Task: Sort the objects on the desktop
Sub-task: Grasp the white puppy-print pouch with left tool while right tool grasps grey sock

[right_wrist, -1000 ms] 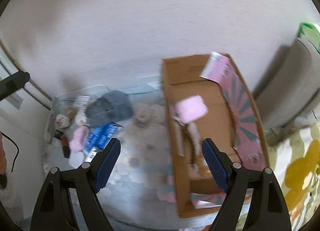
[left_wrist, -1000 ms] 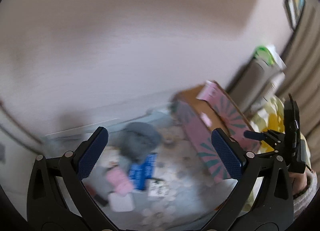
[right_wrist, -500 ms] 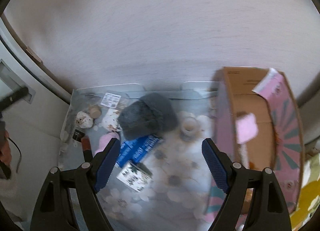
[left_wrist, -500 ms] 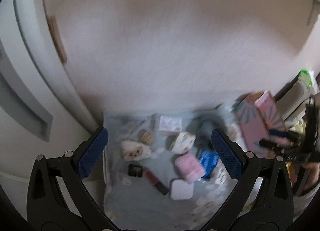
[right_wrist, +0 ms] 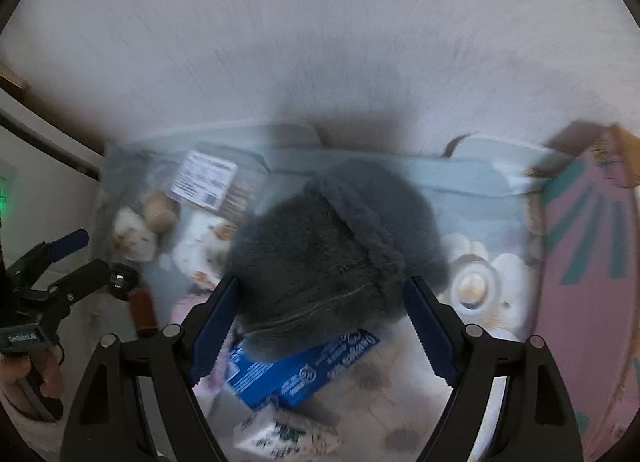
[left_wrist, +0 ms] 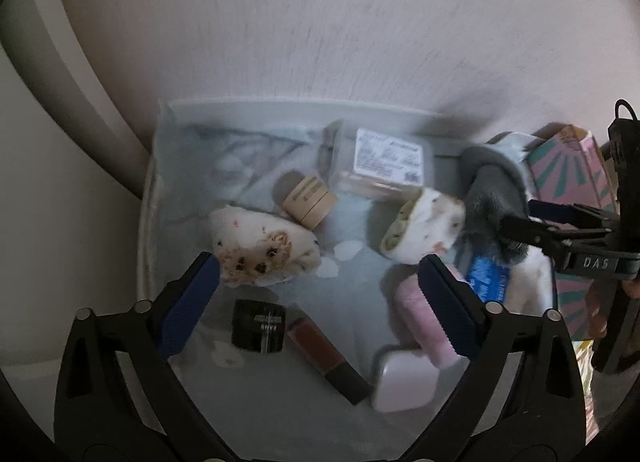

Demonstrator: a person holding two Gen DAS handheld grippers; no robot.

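in the left wrist view the left gripper [left_wrist: 316, 296] is seen pointed down over a pale tray [left_wrist: 146, 221], its jaws wide but closing, with nothing pressed between the blue pads. nearest, low between the fingers, a black jar [left_wrist: 260, 326] and a brown lipstick tube [left_wrist: 326, 358] are found lying on the tray, with a white case [left_wrist: 402, 384] and a pink roll [left_wrist: 420, 326] just inside the right finger. a little farther, a white floral pouch [left_wrist: 262, 248] is seen beside the left pad, and a second floral pouch [left_wrist: 424, 229] above the right pad. beyond these a small tan jar [left_wrist: 310, 201] and a clear labelled box [left_wrist: 380, 165] are placed near the tray's far wall.

in the right wrist view the right gripper [right_wrist: 322, 326] is held released, its jaws apart on either side of a grey fluffy pouch [right_wrist: 336, 250]; contact with the pads cannot be told through the blur. a blue packet [right_wrist: 304, 366] is seen under the pouch's near edge, low between the fingers. to the right a white round jar [right_wrist: 474, 286] is set on the flowered cloth, and a pink patterned box [right_wrist: 588, 254] stands at the far right edge.
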